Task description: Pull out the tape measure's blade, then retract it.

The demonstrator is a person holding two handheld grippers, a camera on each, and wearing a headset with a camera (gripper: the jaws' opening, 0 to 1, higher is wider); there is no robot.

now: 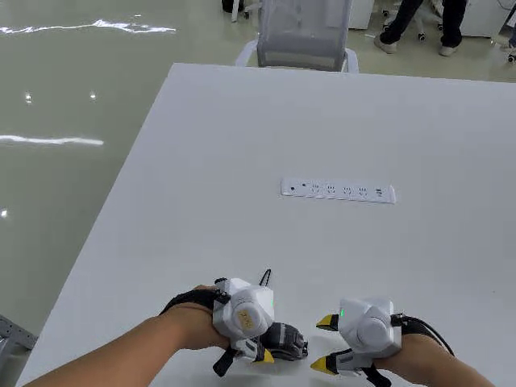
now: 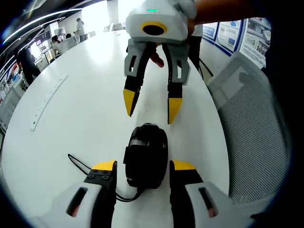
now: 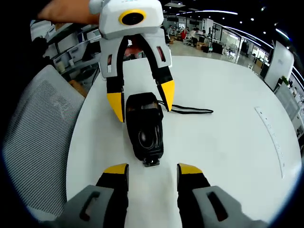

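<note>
A black tape measure lies on the white table near its front edge, its blade drawn in. My left gripper is shut on its body, one yellow-tipped finger on each side of the case. The blade's end hook points toward my right gripper, which stands open just short of it with nothing between its fingers. In the left gripper view the right gripper faces the case from beyond. A thin black wrist cord trails from the case's rear.
A white power strip lies mid-table, well beyond the grippers. A grey mesh chair stands at the far edge and another mesh chair is close behind the near edge. People stand in the background.
</note>
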